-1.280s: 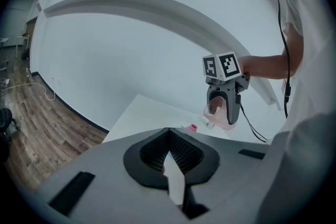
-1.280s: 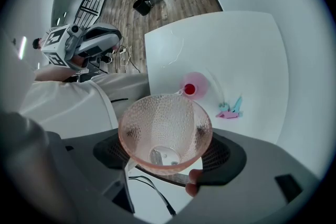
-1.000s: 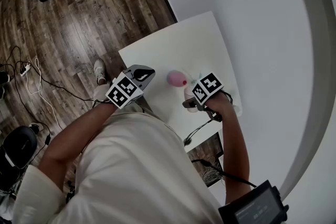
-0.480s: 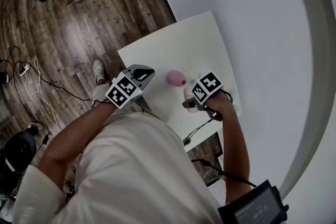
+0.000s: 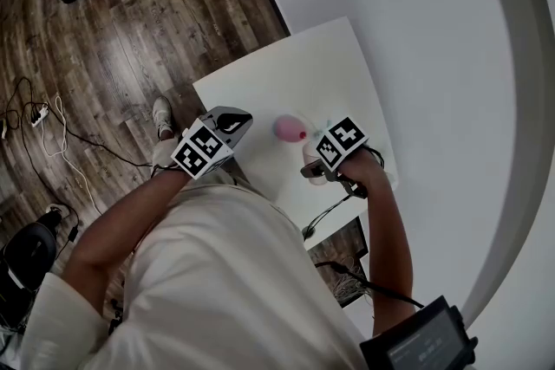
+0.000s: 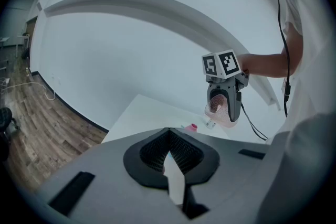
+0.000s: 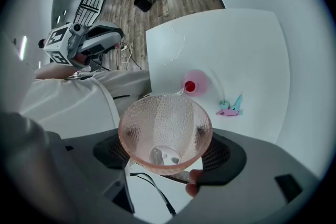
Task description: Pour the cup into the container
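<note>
The person wears a cream top (image 5: 217,273); the grey left gripper (image 6: 169,150) and right gripper (image 7: 165,136) carry black-and-white marker cubes (image 5: 201,153).

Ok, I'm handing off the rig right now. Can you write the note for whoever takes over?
Left hand-held gripper: jaws together, empty, held beside the table.
Right hand-held gripper: shut on the pink cup, raised above the table, short of the container.
Container: pink, standing on the table, something red in it; small teal and pink pieces lie beside it.
Done: cup is grasped and lifted. No contents visible in it, so the pour may be finished; cannot confirm.
Left: check the cup, pour any remainder, set it down.
</note>
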Demonstrator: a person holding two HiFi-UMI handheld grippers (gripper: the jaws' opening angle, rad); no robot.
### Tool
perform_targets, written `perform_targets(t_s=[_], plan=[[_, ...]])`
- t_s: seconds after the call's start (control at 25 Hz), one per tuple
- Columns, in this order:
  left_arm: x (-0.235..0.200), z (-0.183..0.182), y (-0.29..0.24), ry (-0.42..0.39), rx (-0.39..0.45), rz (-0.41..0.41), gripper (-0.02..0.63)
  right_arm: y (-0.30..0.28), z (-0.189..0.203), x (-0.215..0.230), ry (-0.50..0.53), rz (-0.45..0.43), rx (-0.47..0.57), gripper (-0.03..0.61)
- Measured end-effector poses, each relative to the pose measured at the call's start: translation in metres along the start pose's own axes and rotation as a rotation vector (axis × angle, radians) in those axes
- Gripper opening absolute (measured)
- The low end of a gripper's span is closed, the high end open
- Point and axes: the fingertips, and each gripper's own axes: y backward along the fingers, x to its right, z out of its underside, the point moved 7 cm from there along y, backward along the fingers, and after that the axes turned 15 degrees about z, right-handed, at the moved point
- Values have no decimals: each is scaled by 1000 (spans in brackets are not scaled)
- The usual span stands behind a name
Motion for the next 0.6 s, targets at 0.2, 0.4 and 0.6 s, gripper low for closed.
perform_targets(t_s=[0.2,0.4,0.6], plan=[[-1,4,-1,-2,-5,-2,9,-3,3,1,4,-2,-3,380],[-1,5,-1,-2,-1,-1,9,-3,3,1,9,5,-9,380],[1,9,-6,-8,-4,3,9,-4,5,1,12,8,-7,380]])
